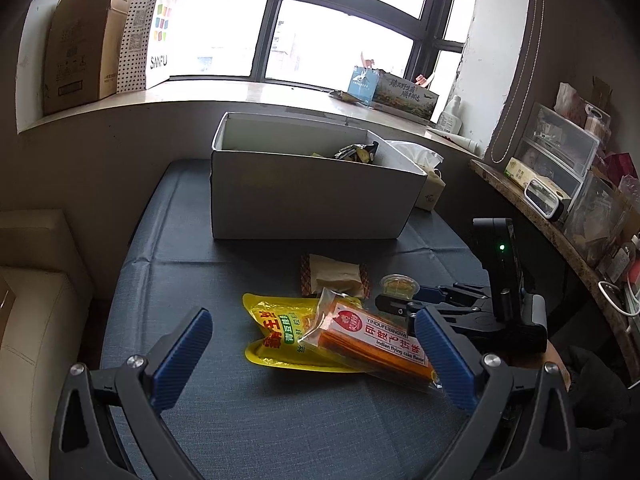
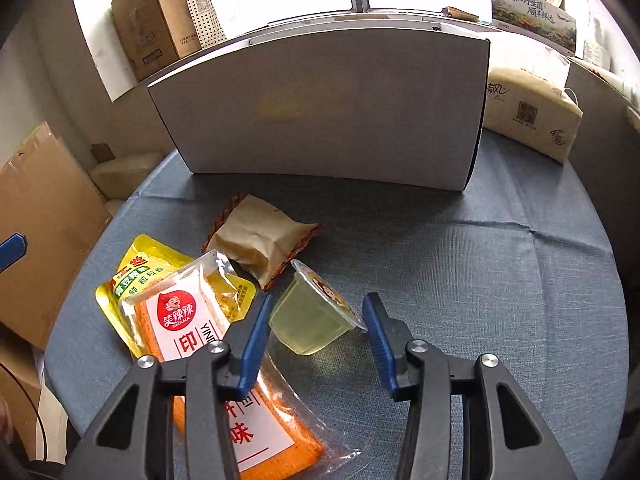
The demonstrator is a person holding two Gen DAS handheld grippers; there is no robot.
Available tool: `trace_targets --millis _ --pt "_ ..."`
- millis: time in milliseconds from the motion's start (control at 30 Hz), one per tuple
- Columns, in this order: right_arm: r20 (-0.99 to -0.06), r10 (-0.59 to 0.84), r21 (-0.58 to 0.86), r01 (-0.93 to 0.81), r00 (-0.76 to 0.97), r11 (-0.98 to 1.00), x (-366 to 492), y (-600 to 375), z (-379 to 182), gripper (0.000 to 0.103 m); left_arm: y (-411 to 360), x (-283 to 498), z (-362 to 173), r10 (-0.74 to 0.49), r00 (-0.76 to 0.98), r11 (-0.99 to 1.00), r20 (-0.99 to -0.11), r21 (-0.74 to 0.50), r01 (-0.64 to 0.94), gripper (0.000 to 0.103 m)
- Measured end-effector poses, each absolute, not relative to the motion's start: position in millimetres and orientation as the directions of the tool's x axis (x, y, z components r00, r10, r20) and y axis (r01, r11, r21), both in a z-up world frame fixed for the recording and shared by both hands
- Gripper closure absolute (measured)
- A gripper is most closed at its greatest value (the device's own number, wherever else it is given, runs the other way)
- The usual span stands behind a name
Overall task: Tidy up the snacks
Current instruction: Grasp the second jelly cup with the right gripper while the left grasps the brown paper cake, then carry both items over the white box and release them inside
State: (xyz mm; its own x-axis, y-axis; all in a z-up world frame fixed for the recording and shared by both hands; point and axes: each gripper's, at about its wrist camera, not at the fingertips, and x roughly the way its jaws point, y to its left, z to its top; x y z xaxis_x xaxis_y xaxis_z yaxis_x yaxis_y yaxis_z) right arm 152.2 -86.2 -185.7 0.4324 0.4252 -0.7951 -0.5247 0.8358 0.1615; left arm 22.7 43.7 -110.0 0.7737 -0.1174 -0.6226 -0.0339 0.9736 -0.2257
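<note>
A white cardboard box (image 1: pixel 312 196) stands on the blue tablecloth (image 1: pixel 280 420) with a few snacks inside. In front of it lie a brown paper-wrapped snack (image 1: pixel 334 274), a yellow pouch (image 1: pixel 276 328), an orange "Indian flying cake" pack (image 1: pixel 380 340) on top of the pouch, and a jelly cup (image 1: pixel 398 285). My left gripper (image 1: pixel 316 356) is open above the pouch and orange pack. My right gripper (image 2: pixel 316 336) is open with the tilted jelly cup (image 2: pixel 312 316) between its fingers, not clamped. The right wrist view also shows the box (image 2: pixel 328 112).
A tissue pack (image 2: pixel 528 112) sits right of the box. Cardboard boxes (image 1: pixel 80 44) and a dotted bag (image 1: pixel 150 32) stand on the windowsill. A cluttered shelf (image 1: pixel 560 184) runs along the right. A beige seat (image 1: pixel 36 300) is at the left.
</note>
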Motion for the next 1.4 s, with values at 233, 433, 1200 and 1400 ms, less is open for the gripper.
trace_targets --millis 233,433,1200,1400 --pt "-0.732 0.468 0.213 -0.486 0.495 0.848 134.4 -128.2 -152.2 0.052 22.7 62.8 -122.1 -0.169 0.725 0.976 -0.667 -0.217 0.028 0.000" --pt "-0.703 0.458 0.226 -0.440 0.544 0.869 122.8 -161.4 -134.0 0.052 0.2 130.4 -145.5 -0.210 0.629 0.971 -0.748 -0.234 0.045 0.000" --pt "-0.701 0.468 0.250 -0.430 0.538 0.868 116.6 -179.2 -137.6 0.052 6.1 154.1 -158.4 -0.161 0.651 0.977 -0.742 -0.213 0.000 0.039" --pt "-0.688 0.489 0.268 -0.438 0.536 0.858 123.3 -174.9 -132.5 0.052 27.3 114.7 -103.7 -0.191 0.760 0.966 -0.621 -0.256 0.034 0.040"
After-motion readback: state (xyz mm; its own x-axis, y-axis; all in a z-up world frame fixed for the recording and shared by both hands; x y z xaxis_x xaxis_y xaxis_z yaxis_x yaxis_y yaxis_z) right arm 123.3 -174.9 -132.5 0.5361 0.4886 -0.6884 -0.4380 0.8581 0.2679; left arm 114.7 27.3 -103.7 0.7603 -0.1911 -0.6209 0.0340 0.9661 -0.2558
